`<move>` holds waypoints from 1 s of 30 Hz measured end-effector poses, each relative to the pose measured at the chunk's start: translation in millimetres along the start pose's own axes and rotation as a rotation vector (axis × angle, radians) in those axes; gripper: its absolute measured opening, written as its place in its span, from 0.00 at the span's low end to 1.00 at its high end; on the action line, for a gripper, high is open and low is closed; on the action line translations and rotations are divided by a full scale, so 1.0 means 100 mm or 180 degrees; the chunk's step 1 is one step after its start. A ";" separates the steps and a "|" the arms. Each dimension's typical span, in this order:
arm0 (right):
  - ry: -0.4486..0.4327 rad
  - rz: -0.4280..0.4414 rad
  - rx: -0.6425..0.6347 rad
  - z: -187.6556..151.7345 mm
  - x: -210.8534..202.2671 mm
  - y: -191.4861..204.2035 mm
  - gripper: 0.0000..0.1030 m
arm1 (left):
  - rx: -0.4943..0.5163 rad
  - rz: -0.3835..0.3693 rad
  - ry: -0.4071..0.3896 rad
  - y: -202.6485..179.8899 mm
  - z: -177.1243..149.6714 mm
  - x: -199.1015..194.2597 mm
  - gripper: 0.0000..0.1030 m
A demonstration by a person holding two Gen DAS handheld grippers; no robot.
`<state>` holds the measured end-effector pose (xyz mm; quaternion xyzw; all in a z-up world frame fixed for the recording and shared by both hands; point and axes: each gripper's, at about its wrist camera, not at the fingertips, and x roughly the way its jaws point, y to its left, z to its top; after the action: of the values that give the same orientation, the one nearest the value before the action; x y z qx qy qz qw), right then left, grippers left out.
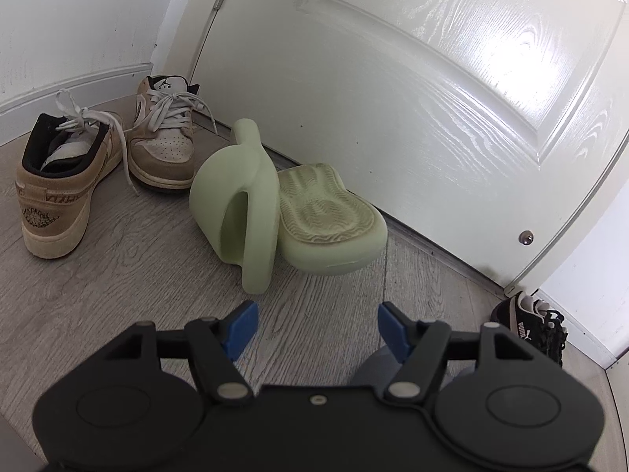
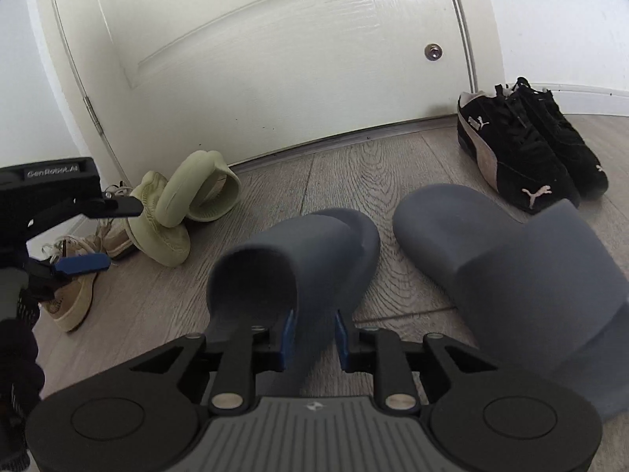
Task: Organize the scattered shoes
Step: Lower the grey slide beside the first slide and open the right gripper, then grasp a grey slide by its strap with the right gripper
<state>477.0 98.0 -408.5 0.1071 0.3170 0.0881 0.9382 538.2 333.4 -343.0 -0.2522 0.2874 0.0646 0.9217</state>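
In the right wrist view my right gripper (image 2: 313, 338) is shut on the strap edge of a grey slide (image 2: 298, 259), which points toward the door. Its twin grey slide (image 2: 511, 271) lies just to the right on the floor. A pale green pair of slides (image 1: 236, 204) leans tangled against the door: one stands on its side, the other (image 1: 326, 216) shows its sole. My left gripper (image 1: 318, 326) hovers open just short of them with nothing between its blue pads; it also shows at the left of the right wrist view (image 2: 114, 236).
Two tan sneakers (image 1: 59, 181) with loose white laces sit in the left corner by the skirting board. A black pair of Puma sneakers (image 2: 523, 149) stands side by side at the right of the white door (image 1: 432, 78). Grey wood floor lies between.
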 end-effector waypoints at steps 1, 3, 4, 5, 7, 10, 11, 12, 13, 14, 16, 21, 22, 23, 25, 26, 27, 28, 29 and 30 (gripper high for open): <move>0.0047 -0.0143 -0.0156 -0.05 -0.05 0.03 0.26 | -0.0002 0.0025 -0.0028 0.00 0.01 -0.02 0.66; 0.0089 -0.0306 -0.0508 -0.19 -0.12 0.12 0.26 | 0.0075 0.0116 -0.0100 -0.02 0.01 -0.05 0.66; 0.0111 -0.0252 -0.0572 -0.23 -0.14 0.14 0.26 | 0.0106 0.0129 -0.0123 -0.03 0.02 -0.07 0.66; 0.0146 -0.0160 -0.0553 -0.27 -0.13 0.15 0.26 | 0.0123 0.0133 -0.0130 -0.03 0.02 -0.08 0.66; 0.0277 -0.0019 -0.0510 -0.33 -0.08 0.21 0.26 | 0.0162 0.0159 -0.0142 -0.03 0.04 -0.09 0.66; 0.0341 0.0014 -0.0629 -0.39 -0.03 0.35 0.25 | 0.0328 0.0345 -0.0175 -0.07 0.08 -0.14 0.66; 0.0347 0.0023 -0.0639 -0.40 -0.01 0.38 0.25 | 0.0398 0.0397 -0.0266 -0.09 0.10 -0.19 0.66; 0.0359 0.0061 -0.0611 -0.39 0.00 0.42 0.25 | 0.0416 0.0411 -0.0295 -0.09 0.11 -0.21 0.66; 0.0370 0.0094 -0.0574 -0.39 0.02 0.44 0.25 | 0.0432 0.0420 -0.0337 -0.08 0.12 -0.24 0.67; 0.0380 0.0115 -0.0559 -0.40 0.04 0.47 0.25 | 0.0441 0.0428 -0.0361 -0.07 0.13 -0.27 0.67; 0.0398 0.0178 -0.0577 -0.39 0.12 0.56 0.25 | 0.0451 0.0517 -0.0390 -0.04 0.15 -0.29 0.67; 0.0529 0.0640 -0.0445 -0.33 0.35 0.68 0.25 | 0.0328 0.0622 -0.0316 0.08 0.17 -0.24 0.67; 0.0540 0.0783 -0.0419 -0.30 0.36 0.67 0.25 | 0.0303 0.0632 -0.0310 0.09 0.17 -0.24 0.67; 0.0534 0.0916 -0.0387 -0.27 0.35 0.65 0.25 | 0.0276 0.0632 -0.0310 0.11 0.17 -0.24 0.67; 0.0426 0.1125 -0.0311 -0.18 0.25 0.54 0.29 | 0.0225 0.0579 -0.0298 0.12 0.17 -0.25 0.67; 0.0314 0.1184 -0.0316 -0.15 0.17 0.47 0.36 | 0.0199 0.0552 -0.0291 0.13 0.17 -0.25 0.67; 0.0197 0.1234 -0.0324 -0.11 0.09 0.38 0.40 | 0.0193 0.0529 -0.0285 0.12 0.17 -0.25 0.67; 0.0091 0.1267 -0.0334 -0.07 0.03 0.29 0.48 | 0.0188 0.0507 -0.0279 0.12 0.17 -0.25 0.67; 0.0018 0.1312 -0.0332 -0.03 -0.01 0.19 0.60 | 0.0182 0.0485 -0.0273 0.11 0.16 -0.25 0.67; -0.0045 0.1386 -0.0311 0.03 -0.03 0.04 0.65 | 0.0201 0.0485 -0.0273 0.10 0.16 -0.25 0.67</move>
<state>476.0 101.0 -403.2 0.1281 0.2752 0.3031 0.9033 522.8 350.6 -322.1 -0.1975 0.2679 0.1362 0.9331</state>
